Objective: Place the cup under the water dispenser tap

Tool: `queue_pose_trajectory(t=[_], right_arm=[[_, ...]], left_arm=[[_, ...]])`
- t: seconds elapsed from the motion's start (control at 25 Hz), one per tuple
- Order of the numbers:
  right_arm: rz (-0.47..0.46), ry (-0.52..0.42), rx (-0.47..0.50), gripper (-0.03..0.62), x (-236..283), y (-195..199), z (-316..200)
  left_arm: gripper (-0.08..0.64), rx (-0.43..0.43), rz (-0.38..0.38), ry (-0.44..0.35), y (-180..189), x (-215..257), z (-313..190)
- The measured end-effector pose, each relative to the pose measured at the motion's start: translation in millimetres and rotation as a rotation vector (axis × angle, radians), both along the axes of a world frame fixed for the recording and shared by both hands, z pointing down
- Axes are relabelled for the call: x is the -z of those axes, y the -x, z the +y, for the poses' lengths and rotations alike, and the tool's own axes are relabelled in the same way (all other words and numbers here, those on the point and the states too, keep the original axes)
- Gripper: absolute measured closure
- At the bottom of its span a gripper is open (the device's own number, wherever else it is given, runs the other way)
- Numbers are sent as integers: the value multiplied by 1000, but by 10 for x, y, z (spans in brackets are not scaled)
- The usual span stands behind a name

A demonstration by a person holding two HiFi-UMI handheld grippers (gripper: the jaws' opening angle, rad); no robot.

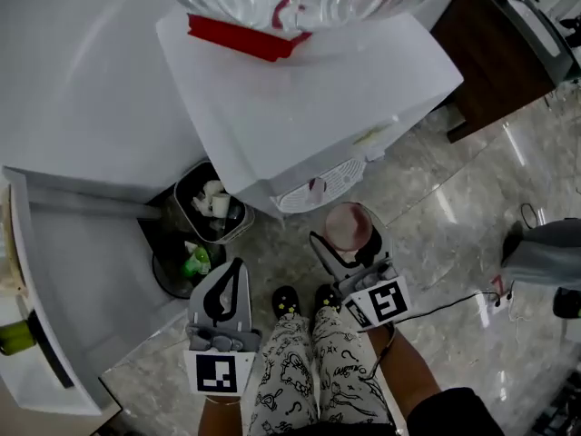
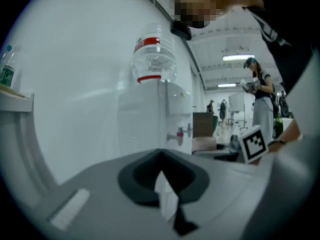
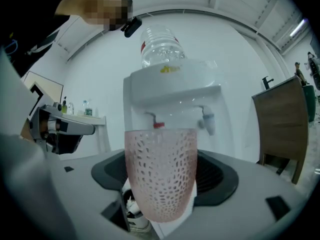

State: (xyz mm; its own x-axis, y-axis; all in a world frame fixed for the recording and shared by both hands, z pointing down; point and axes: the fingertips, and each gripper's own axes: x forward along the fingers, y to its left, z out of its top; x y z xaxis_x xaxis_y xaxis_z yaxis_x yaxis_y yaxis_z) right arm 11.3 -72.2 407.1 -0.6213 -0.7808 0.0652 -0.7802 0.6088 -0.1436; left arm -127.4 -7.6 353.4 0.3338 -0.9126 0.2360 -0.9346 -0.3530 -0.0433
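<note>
One cup [image 3: 160,171] (upright) between right gripper [image 1: 349,236] jaws.

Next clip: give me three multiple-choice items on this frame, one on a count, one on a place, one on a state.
1. How many taps does the dispenser have? A. one B. two C. four
2. Where is the cup? A. on top of the dispenser B. in the right gripper C. standing on its tray
3. How is the cup oriented? A. upside down B. on its side C. upright
Key: 1 B, a red tap and a pale tap show; 2 B, its jaws grip the cup; 3 C, the wide mouth faces up.
</note>
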Motion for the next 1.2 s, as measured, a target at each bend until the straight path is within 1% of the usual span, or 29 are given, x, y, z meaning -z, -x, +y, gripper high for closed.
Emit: queue_pose_trajectory(t=[0.04, 0.08, 0.2, 0.28, 0.36, 0.52, 0.64, 0.84, 1.12, 1.2], right_arm=[[1, -13, 0, 242, -152, 45, -62], [1, -27, 0, 242, -282, 90, -129], [-17, -31, 1, 242, -621, 184, -304], [-36, -33, -2, 242, -763, 229, -401], [-40, -51, -6, 242, -844, 266, -484], [-19, -73, -13, 242, -951, 297, -597], [-20, -81, -27, 242, -1000, 310, -655], [8, -116, -30, 242, -957, 422, -697], [15, -89, -35, 241, -1075, 442, -700], [32, -96, -29, 241, -1085, 471, -685]], left_arm=[[563, 5, -7, 0, 2, -180, -47], [563, 15, 4, -4, 3, -336, -99], [563, 30, 66, -10, -41, -705, -192], [563, 27, 92, -6, -66, -871, -222], [563, 24, 100, -5, -79, -972, -243], [563, 30, 106, 1, -103, -1079, -274], [563, 29, 108, 11, -136, -1133, -304], [563, 18, 97, 19, -166, -1087, -301], [563, 25, 101, 18, -137, -1005, -306], [563, 21, 102, 23, -143, -1008, -303]])
